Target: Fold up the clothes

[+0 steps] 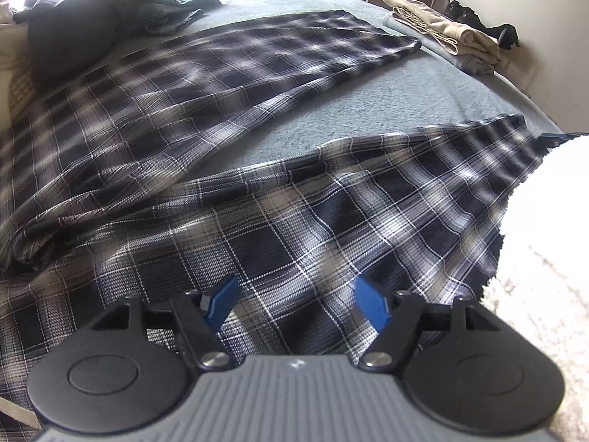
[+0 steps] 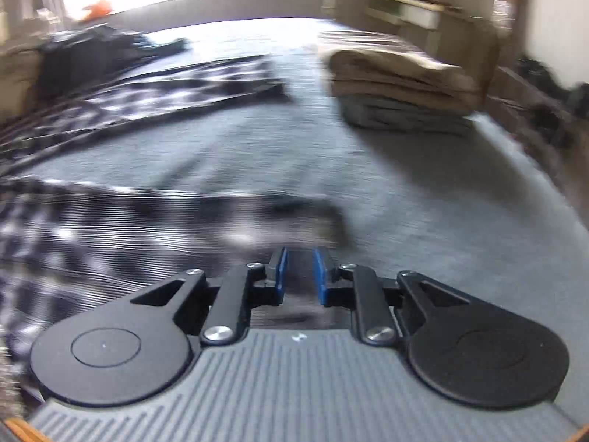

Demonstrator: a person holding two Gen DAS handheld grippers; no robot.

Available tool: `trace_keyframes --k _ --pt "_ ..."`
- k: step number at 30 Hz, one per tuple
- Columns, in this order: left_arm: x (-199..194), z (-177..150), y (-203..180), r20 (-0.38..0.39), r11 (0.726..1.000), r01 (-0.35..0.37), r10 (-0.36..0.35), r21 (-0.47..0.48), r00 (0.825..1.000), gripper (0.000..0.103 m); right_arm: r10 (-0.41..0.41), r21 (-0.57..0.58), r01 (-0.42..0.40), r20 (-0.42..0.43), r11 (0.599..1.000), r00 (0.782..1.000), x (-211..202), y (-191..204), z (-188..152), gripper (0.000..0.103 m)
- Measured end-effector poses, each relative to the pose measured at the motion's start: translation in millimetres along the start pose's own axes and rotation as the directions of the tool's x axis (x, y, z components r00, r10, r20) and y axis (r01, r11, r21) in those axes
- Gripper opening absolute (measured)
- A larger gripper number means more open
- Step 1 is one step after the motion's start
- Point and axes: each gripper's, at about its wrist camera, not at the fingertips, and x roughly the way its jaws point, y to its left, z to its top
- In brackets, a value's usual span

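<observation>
A bed with a grey blanket (image 1: 386, 110) fills both views, with pale walls and shelves behind it at the top of the frames. Dark plaid trousers (image 1: 228, 84) lie spread flat across the blanket, one leg reaching toward the upper middle and the other running across the centre toward the right edge. A heap of dark clothes (image 1: 92, 11) sits at the upper left, and a folded stack of beige clothes (image 1: 449, 29) at the upper right. The left gripper (image 1: 296, 300) hangs over the nearer leg, its blue pads spread wide and gripping nothing. In the blurred right view, the right gripper (image 2: 299, 270) has its pads close together at the cloth's edge; whether they pinch it I cannot tell.
</observation>
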Motion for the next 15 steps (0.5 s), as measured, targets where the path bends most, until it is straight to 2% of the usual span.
trace_keyframes --k 2,4,6,9,12,15 --pt "0 0 0 0.002 1.0 -0.007 0.007 0.004 1.0 0.072 0.018 -0.007 -0.019 -0.033 1.0 0.999 21 8 4 0.014" --pt "-1 -2 1 0.003 1.0 -0.02 0.02 0.006 1.0 0.072 -0.028 0.013 0.029 -0.047 0.999 0.998 46 6 11 0.013" --pt "-3 -3 4 0.005 1.0 -0.031 0.031 -0.002 1.0 0.072 -0.087 0.111 0.087 -0.005 0.99 0.996 56 -6 16 0.011" --pt "-6 -4 9 0.012 0.999 -0.039 0.04 -0.022 0.999 0.072 -0.204 0.271 0.19 0.022 0.943 0.979 57 -21 27 0.014" --pt "-5 -4 12 0.013 0.999 -0.041 0.042 -0.035 0.999 0.072 -0.18 0.274 0.162 0.041 0.948 0.983 36 -23 28 0.014" --pt "-3 -3 12 0.01 0.998 -0.044 0.045 -0.033 0.999 0.072 -0.018 0.237 0.008 0.041 0.971 0.999 4 -21 16 0.016"
